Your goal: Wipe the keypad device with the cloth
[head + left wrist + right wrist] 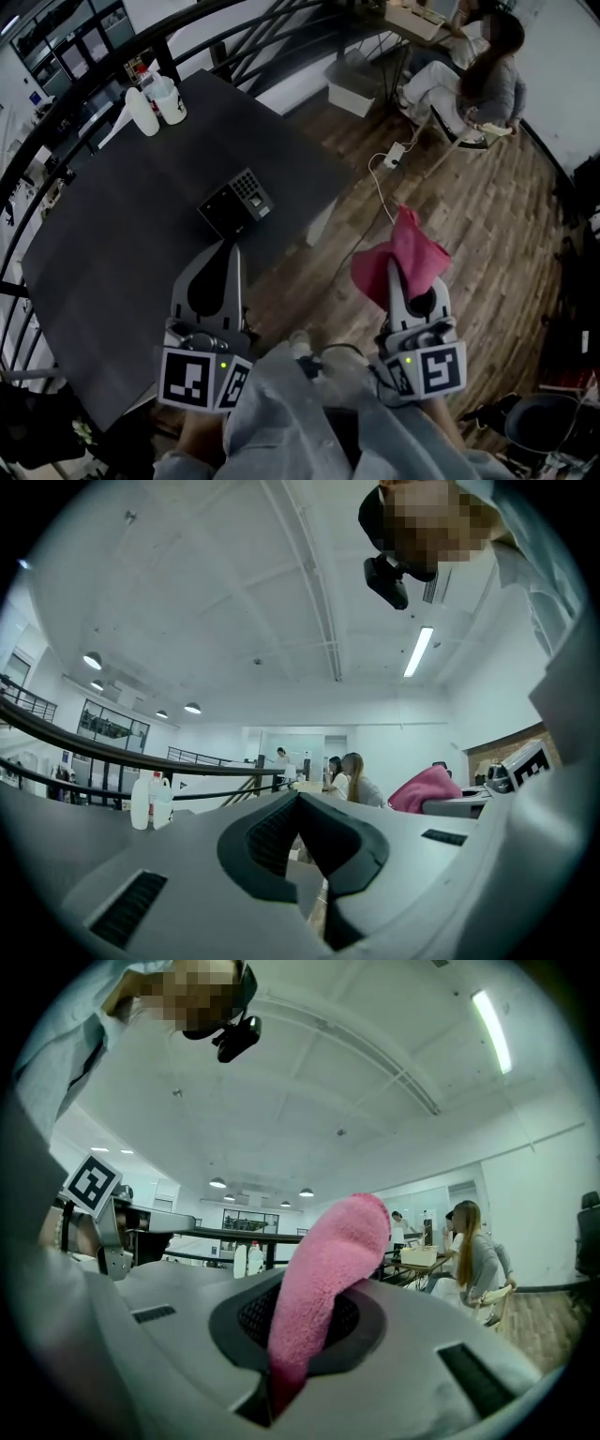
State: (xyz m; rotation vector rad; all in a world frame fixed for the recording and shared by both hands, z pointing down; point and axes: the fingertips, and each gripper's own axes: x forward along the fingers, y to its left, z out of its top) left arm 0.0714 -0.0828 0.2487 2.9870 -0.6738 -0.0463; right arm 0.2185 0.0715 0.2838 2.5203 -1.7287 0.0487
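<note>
The black keypad device [236, 203] lies on the dark table [122, 244], near its right edge. My left gripper [231, 247] is shut with nothing in it, its tips just short of the device's near side. In the left gripper view the closed jaws [314, 855] point level across the room and the device is hidden. My right gripper [395, 269] is shut on the pink cloth [405, 251], held off the table over the wooden floor. The cloth [326, 1288] sticks up from the right gripper [279, 1377] and also shows at the right of the left gripper view [427, 787].
Two white bottles [153, 102] stand at the table's far corner. A black railing [234, 37] runs behind the table. On the floor lie a white box [352, 82] and a power strip with cable [393, 156]. A person sits on a chair [478, 80] at the far right.
</note>
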